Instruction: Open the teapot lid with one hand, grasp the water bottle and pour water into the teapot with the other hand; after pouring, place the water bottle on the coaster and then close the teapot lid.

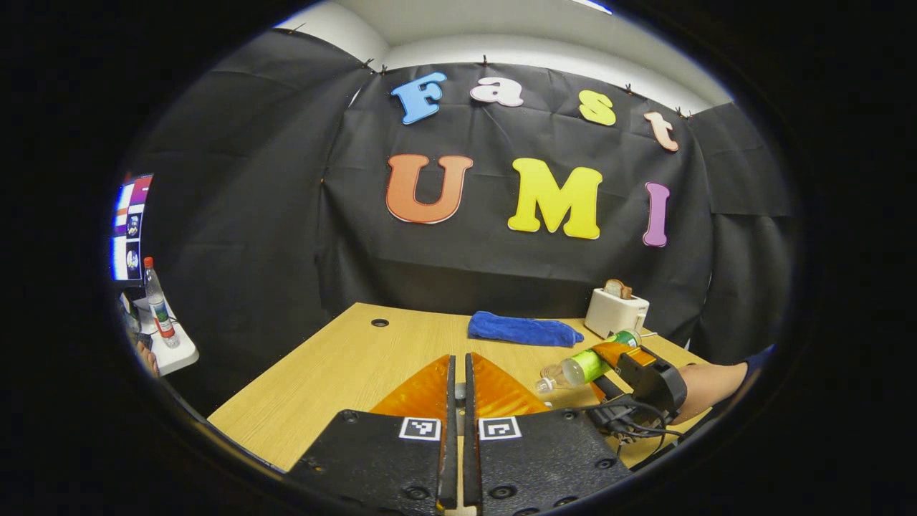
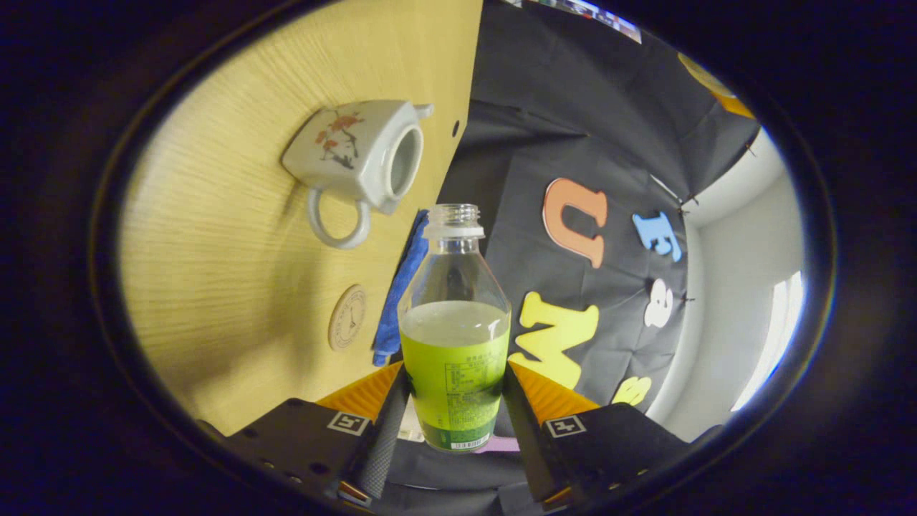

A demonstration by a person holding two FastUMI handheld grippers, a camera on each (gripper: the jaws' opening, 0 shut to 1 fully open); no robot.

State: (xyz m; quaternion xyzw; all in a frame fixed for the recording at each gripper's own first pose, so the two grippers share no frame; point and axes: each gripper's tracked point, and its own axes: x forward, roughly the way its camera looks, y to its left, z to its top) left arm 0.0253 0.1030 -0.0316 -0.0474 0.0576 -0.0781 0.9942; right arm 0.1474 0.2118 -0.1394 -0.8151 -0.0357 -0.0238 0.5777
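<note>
In the right gripper view my right gripper (image 2: 455,373) is shut on a clear water bottle (image 2: 455,315) with a green label, its cap off and roughly half full. The bottle is tipped, its mouth pointing toward the white flowered teapot (image 2: 358,154), whose opening stands without a lid. A round wooden coaster (image 2: 349,317) lies beside the teapot. In the left gripper view my left gripper (image 1: 460,358) has its fingers almost together, and a small pale bit, apparently the teapot lid (image 1: 460,391), shows between them. To its right hangs the tipped water bottle (image 1: 584,367) over the table, held by the right gripper (image 1: 609,356).
A folded blue cloth (image 1: 523,330) and a white toaster (image 1: 616,309) sit near the back of the wooden table (image 1: 322,373). A forearm (image 1: 716,383) reaches in from the right. Off the table's left stands another bottle (image 1: 157,304) on a white shelf.
</note>
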